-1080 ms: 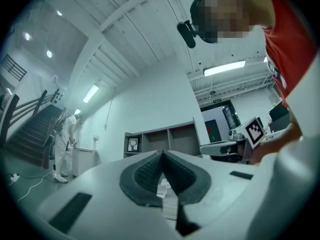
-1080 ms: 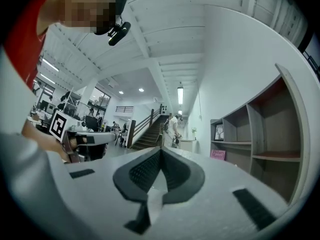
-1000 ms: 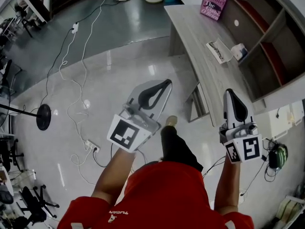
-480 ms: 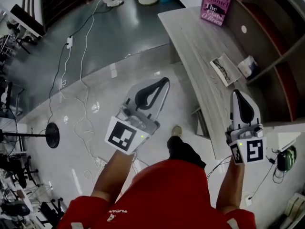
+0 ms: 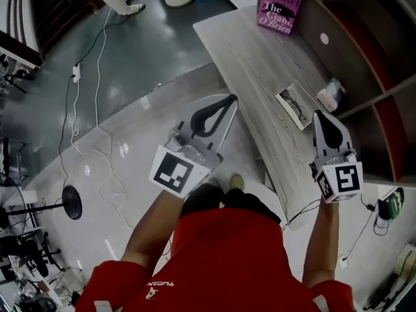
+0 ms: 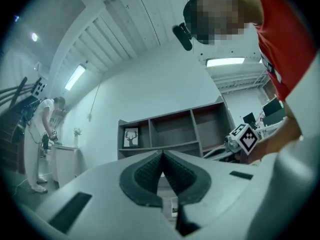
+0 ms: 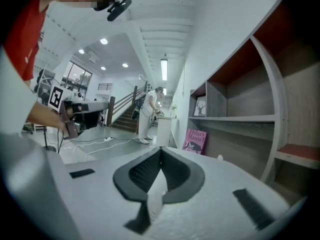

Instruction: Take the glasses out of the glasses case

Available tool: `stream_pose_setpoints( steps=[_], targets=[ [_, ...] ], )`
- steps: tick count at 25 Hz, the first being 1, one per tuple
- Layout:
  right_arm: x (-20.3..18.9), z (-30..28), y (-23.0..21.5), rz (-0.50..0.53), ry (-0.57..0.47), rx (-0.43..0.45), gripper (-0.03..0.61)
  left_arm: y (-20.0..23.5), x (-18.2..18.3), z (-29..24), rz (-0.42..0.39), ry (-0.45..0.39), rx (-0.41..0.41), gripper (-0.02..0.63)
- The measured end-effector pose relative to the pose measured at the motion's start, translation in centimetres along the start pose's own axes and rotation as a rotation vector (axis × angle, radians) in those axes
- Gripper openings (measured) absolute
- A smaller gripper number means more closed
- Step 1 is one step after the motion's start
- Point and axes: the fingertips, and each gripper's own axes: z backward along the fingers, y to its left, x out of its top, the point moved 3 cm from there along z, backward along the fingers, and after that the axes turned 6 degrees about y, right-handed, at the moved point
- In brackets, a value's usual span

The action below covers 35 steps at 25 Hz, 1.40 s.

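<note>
step: approach | left claw (image 5: 230, 100) together, empty | right claw (image 5: 320, 116) together, empty | tip: spread claws before reaching glasses (image 5: 293, 105) on counter (image 5: 247, 51)

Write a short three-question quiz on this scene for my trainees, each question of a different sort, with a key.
1. True or false: the glasses case lies on the desk, touched by neither gripper.
2. The pink book stands: A on the floor; B at the desk's far end; C on a chair.
3. Fill in: the jaws of the left gripper and the right gripper are both ____ (open or shut).
Key: 1 true; 2 B; 3 shut.
</note>
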Motion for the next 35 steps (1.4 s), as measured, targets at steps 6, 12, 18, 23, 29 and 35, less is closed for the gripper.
stream_pose_setpoints(
  steps=[6, 12, 18, 23, 29, 35],
  targets=[
    [-3.2, -4.9, -3.1, 0.017, 0.130, -0.001, 0.006, 1.7, -1.8, -5.9, 0.016, 0.002, -0.105, 0.009],
    [-7.1, -9.4, -5.3, 0.039, 0.303, -0.004, 0.006, 3.4, -4.0, -11.3, 0.038, -0.002, -0.255, 0.009],
    [-11.7, -12.3, -5.8, 0.006, 0.504, 0.034, 0.060, 5.3, -5.5, -14.5, 0.070, -0.009, -0.388, 0.009],
    [-15.5, -13.9, -5.8, 0.008, 0.673, 0.095, 0.088, 5.9, -6.8, -16.3, 0.083, 0.001, -0.450, 0.009],
    [-19.0, -15.3, -6.0, 0.005, 0.809, 0.163, 0.117, 6.5, -7.5, -17.7, 0.082, 0.025, -0.453, 0.009],
    [-21.9, -16.4, -6.5, -0.016, 0.903, 0.241, 0.137, 7.0, -8.8, -18.6, 0.093, 0.066, -0.433, 0.009]
  ],
)
